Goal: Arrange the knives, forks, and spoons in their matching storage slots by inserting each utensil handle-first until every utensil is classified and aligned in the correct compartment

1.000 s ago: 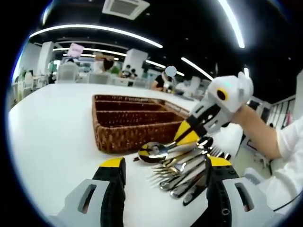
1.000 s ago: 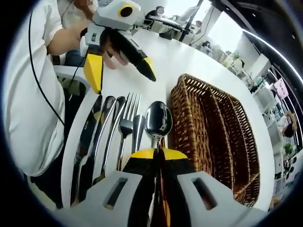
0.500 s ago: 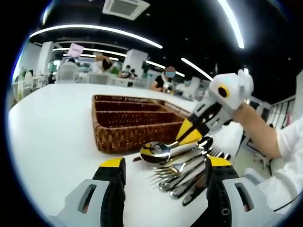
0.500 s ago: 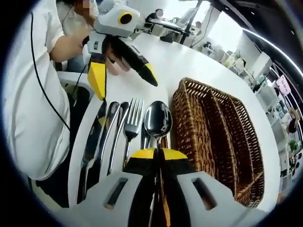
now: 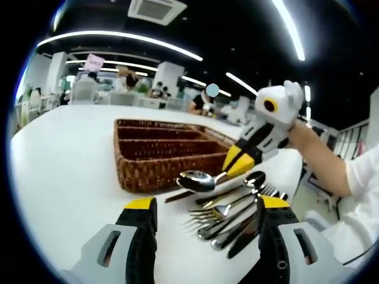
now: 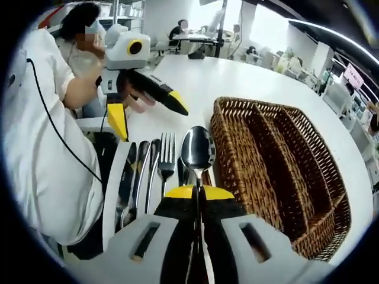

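Right hand-held gripper (image 6: 198,190) clamped on spoon (image 6: 197,149) — beside wicker tray (image 6: 278,157).

The shiny steel spoon (image 6: 197,149) has its handle hidden inside the right tool's (image 6: 198,190) closed yellow-tipped jaws.

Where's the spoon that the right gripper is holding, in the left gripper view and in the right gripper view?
Left gripper view: the spoon is at centre, raised above the other cutlery, held by the right gripper.
Right gripper view: the spoon is at centre, bowl just beyond the shut jaws.
Shared landmark: the wicker tray, beside the spoon in both views.
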### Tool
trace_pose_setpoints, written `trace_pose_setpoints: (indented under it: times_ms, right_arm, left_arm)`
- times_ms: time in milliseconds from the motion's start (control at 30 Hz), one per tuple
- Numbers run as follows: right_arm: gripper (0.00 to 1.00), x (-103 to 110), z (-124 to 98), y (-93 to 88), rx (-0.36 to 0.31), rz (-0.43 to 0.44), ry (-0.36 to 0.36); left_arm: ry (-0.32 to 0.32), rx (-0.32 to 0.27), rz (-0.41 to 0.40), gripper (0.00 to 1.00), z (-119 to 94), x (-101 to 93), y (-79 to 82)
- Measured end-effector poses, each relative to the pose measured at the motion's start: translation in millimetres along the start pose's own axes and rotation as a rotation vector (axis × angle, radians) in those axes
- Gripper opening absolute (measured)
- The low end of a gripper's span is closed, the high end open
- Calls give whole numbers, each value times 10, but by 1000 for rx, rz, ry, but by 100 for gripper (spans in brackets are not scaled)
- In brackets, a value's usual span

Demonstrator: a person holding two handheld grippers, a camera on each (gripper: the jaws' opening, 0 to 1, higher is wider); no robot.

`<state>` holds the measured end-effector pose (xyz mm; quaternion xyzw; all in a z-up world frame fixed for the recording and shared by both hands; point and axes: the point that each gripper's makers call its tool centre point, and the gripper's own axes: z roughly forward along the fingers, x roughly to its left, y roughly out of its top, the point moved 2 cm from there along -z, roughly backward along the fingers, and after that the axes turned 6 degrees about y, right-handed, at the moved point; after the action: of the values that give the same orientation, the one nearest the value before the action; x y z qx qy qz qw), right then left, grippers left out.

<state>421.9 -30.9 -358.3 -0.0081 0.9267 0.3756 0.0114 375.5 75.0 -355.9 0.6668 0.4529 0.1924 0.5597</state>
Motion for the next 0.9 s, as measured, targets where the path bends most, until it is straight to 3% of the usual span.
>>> trace_pose_setpoints:
  times_ms: [167,433,833,900]
  right_arm:
    - [1,-32,-56,21,-32,86,27]
    - [1,-63,-133,72,-48,147,55]
    - [1,-149,-227,112,-65,187,72]
    - [1,-172,-233,121,-68,193,72]
  left_arm:
    - [-1,-2,0,68,11,-4,12]
    - [-6,-2,3,68,29,-12,33]
    - [-13,-9,6,68,61,-5,94]
    - [-14,-11,8,68,75,-84,94]
